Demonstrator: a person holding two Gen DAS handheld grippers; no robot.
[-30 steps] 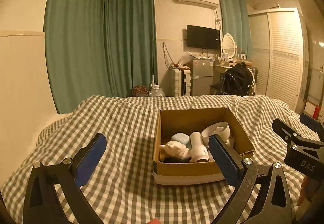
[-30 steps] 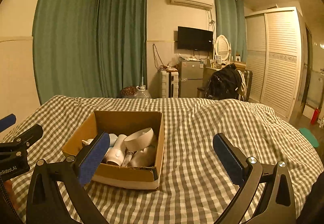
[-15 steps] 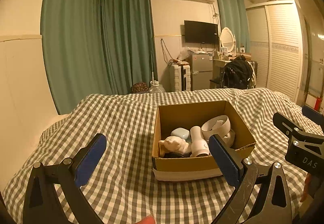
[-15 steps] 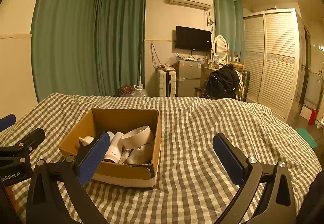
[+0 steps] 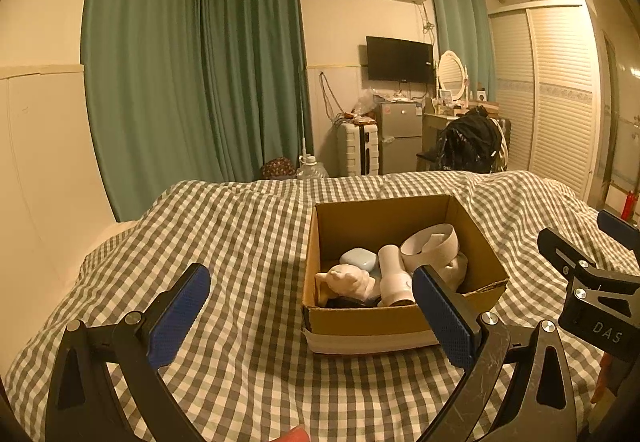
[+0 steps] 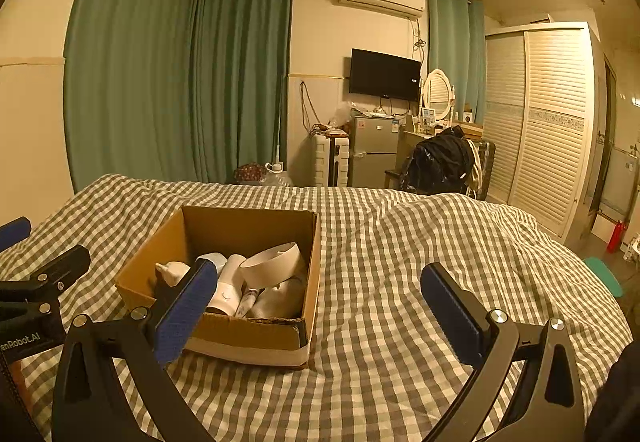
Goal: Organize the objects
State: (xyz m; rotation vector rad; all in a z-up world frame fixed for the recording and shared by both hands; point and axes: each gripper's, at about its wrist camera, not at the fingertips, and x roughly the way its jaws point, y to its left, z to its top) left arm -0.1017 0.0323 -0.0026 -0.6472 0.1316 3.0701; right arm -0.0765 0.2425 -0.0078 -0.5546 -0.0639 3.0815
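An open cardboard box (image 5: 360,318) stands on the checked bedspread; it also shows in the right wrist view (image 6: 152,270). Inside lie a white bowl (image 5: 430,248), a white cylindrical device (image 5: 392,274), a pale blue case (image 5: 359,259) and a small white plush toy (image 5: 348,280). My left gripper (image 5: 310,312) is open and empty, held above the bed just in front of the box's left front corner. My right gripper (image 6: 316,302) is open and empty, in front of the box's right side. Each gripper's body shows at the edge of the other's view.
The checked bedspread (image 6: 400,242) covers the whole bed, rumpled toward the right. Beyond the bed's far edge stand green curtains (image 5: 192,74), a small fridge (image 5: 398,136), a chair with a black bag (image 5: 468,144) and a louvred wardrobe (image 5: 556,90).
Both grippers have risen slightly and tilted up, so the box sits lower in both views. Jaws stay open; nothing was taken or let go.
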